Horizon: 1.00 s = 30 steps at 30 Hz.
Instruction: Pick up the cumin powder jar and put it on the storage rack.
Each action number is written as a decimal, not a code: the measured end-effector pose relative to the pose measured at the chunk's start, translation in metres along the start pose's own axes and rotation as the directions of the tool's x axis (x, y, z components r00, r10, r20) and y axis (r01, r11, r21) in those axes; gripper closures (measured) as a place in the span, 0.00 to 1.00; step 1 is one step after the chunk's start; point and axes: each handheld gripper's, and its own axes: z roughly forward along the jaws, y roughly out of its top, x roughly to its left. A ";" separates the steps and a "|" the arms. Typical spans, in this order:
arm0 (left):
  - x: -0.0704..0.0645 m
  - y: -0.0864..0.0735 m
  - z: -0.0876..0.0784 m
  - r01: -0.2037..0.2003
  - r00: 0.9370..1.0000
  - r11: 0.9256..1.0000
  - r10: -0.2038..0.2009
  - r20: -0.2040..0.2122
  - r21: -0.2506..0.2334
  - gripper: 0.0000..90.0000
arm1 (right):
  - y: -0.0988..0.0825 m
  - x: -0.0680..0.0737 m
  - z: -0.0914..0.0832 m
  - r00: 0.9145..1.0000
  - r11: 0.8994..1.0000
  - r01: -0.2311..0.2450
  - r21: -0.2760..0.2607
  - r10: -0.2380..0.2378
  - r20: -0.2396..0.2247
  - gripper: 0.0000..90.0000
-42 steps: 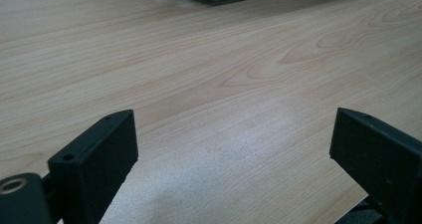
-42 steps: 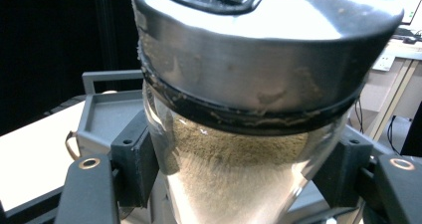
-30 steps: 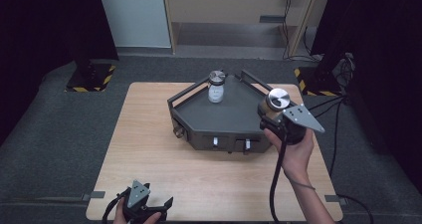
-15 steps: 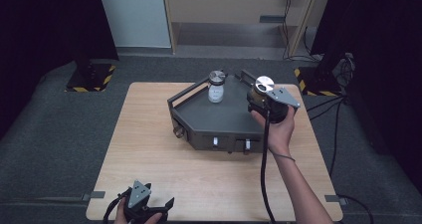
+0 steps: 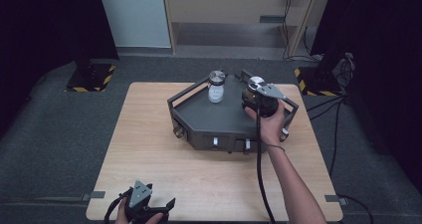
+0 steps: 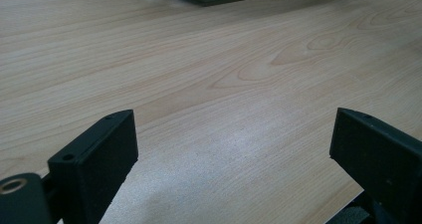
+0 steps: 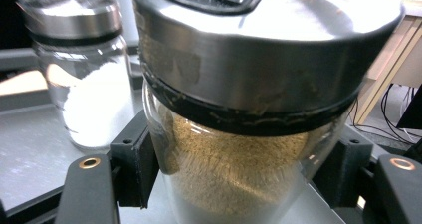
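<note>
A dark grey angular tray point(image 5: 224, 117) with a rail sits on the wooden table point(image 5: 149, 149). A glass jar of white powder point(image 5: 216, 86) with a metal lid stands at the tray's back. My right gripper point(image 5: 256, 95) is shut on a second jar of brown granules point(image 7: 234, 154) with a steel lid point(image 5: 256, 81), held over the tray's right part. The white jar point(image 7: 82, 79) stands just to its left in the right gripper view. My left gripper point(image 5: 144, 204) rests open at the table's front edge, and its fingers point(image 6: 94, 154) have bare wood between them.
The tray's front face carries small knobs point(image 5: 215, 142). A shelf unit point(image 5: 234, 15) and cables point(image 5: 343, 64) lie beyond the table. Black-and-yellow striped bases point(image 5: 92, 79) sit on the grey floor at left and right.
My right gripper has carried the brown jar from the tray's right front corner inward and back, nearer the white jar. The left gripper has stayed put.
</note>
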 end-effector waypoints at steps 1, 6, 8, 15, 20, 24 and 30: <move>0.000 0.000 0.000 0.001 1.000 1.000 -0.001 0.000 0.000 0.04 | 0.000 -0.002 0.003 1.000 1.000 -0.011 0.006 0.011 -0.005 0.34; 0.000 0.000 0.001 0.001 1.000 1.000 -0.001 -0.003 0.002 0.04 | 0.003 -0.008 0.015 0.999 0.999 -0.039 0.027 0.040 -0.031 0.34; 0.000 0.000 0.001 -0.001 1.000 1.000 0.001 -0.003 0.004 0.04 | 0.005 -0.008 0.019 0.999 0.998 -0.034 0.044 0.036 -0.032 0.34; 0.000 0.000 0.001 -0.002 1.000 1.000 0.002 -0.001 0.002 0.04 | 0.005 -0.005 0.031 0.998 0.996 -0.024 0.087 0.029 -0.047 0.34; 0.001 0.000 0.001 -0.001 1.000 1.000 0.001 -0.001 0.001 0.04 | 0.004 -0.004 0.035 0.999 0.996 -0.018 0.088 0.022 -0.049 0.34; 0.002 0.000 0.001 0.001 1.000 1.000 -0.001 -0.001 0.002 0.04 | 0.002 -0.006 0.035 0.998 0.996 -0.031 0.083 0.035 -0.052 0.34; 0.002 0.001 0.002 0.000 1.000 1.000 0.000 -0.002 0.002 0.04 | 0.002 -0.007 0.035 0.998 0.996 -0.034 0.084 0.039 -0.057 0.34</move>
